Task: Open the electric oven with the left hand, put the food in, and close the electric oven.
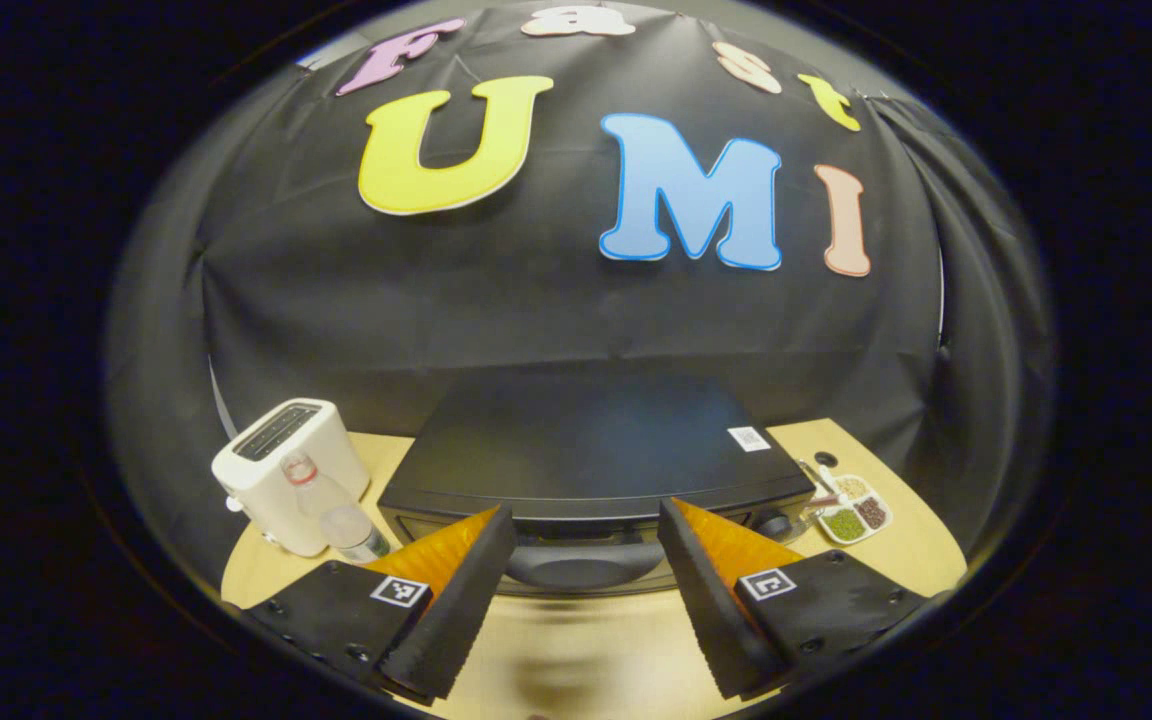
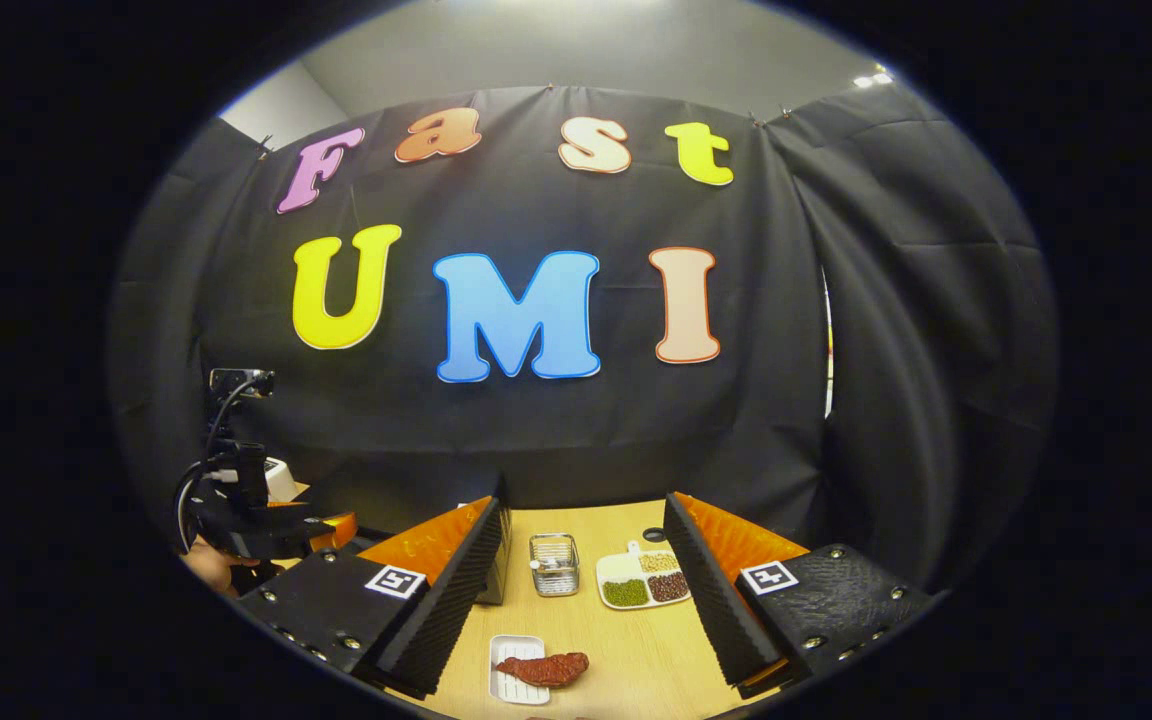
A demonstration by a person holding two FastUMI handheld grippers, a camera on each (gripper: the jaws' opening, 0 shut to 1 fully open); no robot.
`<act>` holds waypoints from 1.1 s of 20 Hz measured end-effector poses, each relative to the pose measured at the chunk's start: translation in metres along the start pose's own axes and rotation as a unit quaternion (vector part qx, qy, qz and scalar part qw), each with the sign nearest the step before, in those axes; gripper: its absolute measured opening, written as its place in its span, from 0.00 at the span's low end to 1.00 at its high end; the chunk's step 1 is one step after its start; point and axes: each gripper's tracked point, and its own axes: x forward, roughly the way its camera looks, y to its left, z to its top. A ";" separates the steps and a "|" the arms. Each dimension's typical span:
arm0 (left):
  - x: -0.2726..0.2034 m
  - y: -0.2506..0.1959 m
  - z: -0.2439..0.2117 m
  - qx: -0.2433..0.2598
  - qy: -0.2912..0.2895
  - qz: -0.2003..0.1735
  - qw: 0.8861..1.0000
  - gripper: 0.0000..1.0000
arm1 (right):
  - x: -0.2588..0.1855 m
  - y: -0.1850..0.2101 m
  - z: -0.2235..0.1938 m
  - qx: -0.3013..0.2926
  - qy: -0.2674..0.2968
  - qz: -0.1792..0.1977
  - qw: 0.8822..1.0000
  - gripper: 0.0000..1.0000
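- Jaws of both the left gripper (image 1: 586,560) and the right gripper (image 2: 586,570) are spread wide and hold nothing.
- The electric oven (image 1: 586,450) stands at the counter's (image 2: 626,660) back edge, door closed, just ahead of the left gripper.
- The food (image 2: 543,668) lies on a small white tray (image 2: 516,670) near the front edge, below the right gripper.
- A white toaster (image 1: 286,470) stands left of the oven.

You can read no word or number on anything here. The electric oven (image 1: 586,450) carries a small white code sticker (image 1: 748,438) near its top's right corner, and each gripper bears square black-and-white marker tags (image 1: 401,590) beside its fingers.
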 end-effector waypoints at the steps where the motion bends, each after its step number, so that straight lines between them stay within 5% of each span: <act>1: 0.008 0.001 -0.007 0.001 0.011 0.002 1.000 1.00 | 0.001 -0.001 0.000 -0.002 0.001 -0.003 1.000 0.99; 5: 0.027 0.004 -0.019 0.009 0.023 0.011 1.000 1.00 | 0.003 -0.008 -0.001 -0.004 0.003 -0.017 1.000 0.99; 7: 0.029 0.003 -0.021 0.011 0.027 0.017 0.999 0.92 | 0.002 -0.009 -0.003 0.001 0.004 -0.019 1.000 0.99; 8: 0.031 0.004 -0.021 0.014 0.028 0.020 0.999 1.00 | 0.001 -0.010 -0.004 0.000 0.005 -0.020 1.000 0.99; 22: -0.016 -0.001 -0.065 -0.004 0.062 0.026 0.998 0.98 | -0.019 -0.025 -0.007 0.001 -0.003 -0.020 1.000 0.99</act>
